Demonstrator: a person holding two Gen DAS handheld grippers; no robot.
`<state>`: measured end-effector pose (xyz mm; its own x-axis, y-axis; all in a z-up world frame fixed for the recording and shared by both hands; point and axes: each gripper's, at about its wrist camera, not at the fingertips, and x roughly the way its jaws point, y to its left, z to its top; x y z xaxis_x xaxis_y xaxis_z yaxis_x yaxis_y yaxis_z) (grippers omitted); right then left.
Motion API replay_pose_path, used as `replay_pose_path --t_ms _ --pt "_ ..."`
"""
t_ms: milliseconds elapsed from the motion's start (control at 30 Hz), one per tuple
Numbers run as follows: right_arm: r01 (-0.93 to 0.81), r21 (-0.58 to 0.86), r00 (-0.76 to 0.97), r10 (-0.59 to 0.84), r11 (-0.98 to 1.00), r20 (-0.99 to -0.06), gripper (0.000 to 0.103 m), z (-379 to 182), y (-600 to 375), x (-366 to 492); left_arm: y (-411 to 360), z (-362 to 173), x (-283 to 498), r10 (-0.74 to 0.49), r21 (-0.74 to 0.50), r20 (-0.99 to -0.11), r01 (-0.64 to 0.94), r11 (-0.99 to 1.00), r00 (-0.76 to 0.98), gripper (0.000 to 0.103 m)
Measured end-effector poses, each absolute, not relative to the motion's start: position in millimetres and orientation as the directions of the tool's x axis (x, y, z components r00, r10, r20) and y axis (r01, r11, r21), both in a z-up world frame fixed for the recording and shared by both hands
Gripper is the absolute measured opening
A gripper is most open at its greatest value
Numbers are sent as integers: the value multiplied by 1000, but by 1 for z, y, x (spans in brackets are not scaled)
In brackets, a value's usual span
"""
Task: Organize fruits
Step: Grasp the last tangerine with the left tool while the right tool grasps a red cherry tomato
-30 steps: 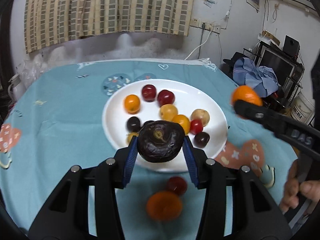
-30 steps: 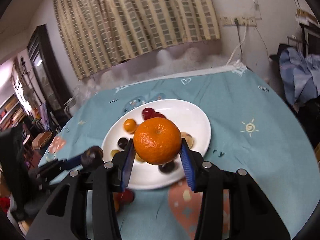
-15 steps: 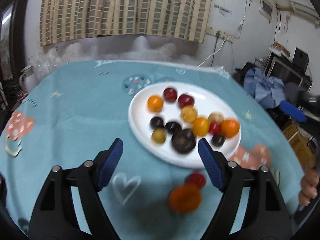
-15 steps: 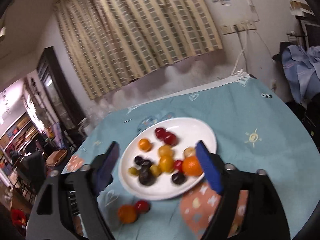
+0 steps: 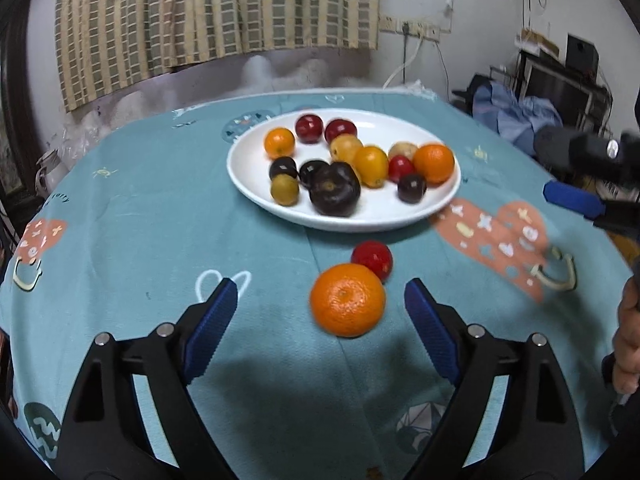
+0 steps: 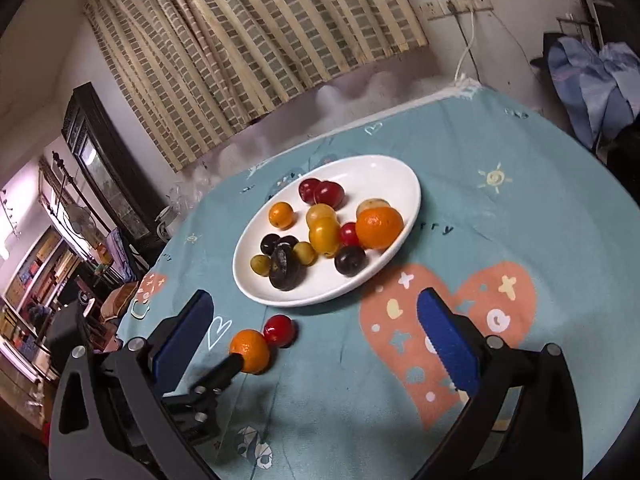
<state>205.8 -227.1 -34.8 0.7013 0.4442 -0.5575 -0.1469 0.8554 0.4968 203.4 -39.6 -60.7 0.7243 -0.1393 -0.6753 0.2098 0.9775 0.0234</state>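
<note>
Blue-padded and spread wide with nothing held, the left gripper (image 5: 320, 312) is seen low over the teal-clothed worktop (image 5: 140, 240), a loose mandarin (image 5: 347, 300) lying on the cloth between its pads and a red fruit (image 5: 373, 258) touching the mandarin's far side. The right gripper (image 6: 316, 328) is likewise held wide and unloaded, raised and angled down toward the white plate (image 6: 396, 172). On the plate are gathered a second mandarin (image 6: 379, 227) at the right edge, a large dark purple fruit (image 5: 335, 189) at the front, and small red, yellow, orange and dark fruits.
</note>
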Motion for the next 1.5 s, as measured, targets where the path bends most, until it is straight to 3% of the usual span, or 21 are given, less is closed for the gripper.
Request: replay_pose_path --t_ms 133,333,467,533,667,800,833,900,1100,1267,1500 --pt "-141 504 697 448 852 -561 102 -37 -228 208 -45 -71 213 -104 56 -715 205 977 692 87" --pt "-149 486 688 443 861 -575 102 -40 -224 210 -30 -77 222 -143 -21 -745 191 981 651 83" --pt "-147 478 690 436 866 -577 102 -40 -223 210 -29 -83 229 -187 -68 -772 214 975 607 63" --pt "-148 469 691 430 871 -581 102 -42 -223 209 -30 -81 228 -225 -94 -759 239 967 611 42" --pt "-151 456 688 424 877 -589 102 -44 -221 210 -18 -78 222 -175 -54 -750 204 977 638 42" --pt "-207 403 674 428 891 -602 100 -46 -205 209 23 -66 222 -92 -65 -732 66 996 675 42" --pt "-230 372 665 425 899 -615 98 -48 -197 208 34 -66 224 -56 -60 -733 17 998 678 42" --pt "-300 284 638 412 911 -650 81 -54 -172 205 48 -69 228 -42 -85 -746 -32 996 665 42" --pt "-425 26 640 320 905 -699 74 -68 -120 199 52 -80 234 -38 -88 -767 -47 995 641 43" --pt "-456 -53 628 279 889 -727 64 -80 -101 212 48 -83 237 -34 -82 -772 -47 996 635 43" --pt "-451 -47 604 266 891 -751 48 -87 -94 234 46 -84 240 -26 -64 -774 -37 997 633 43"
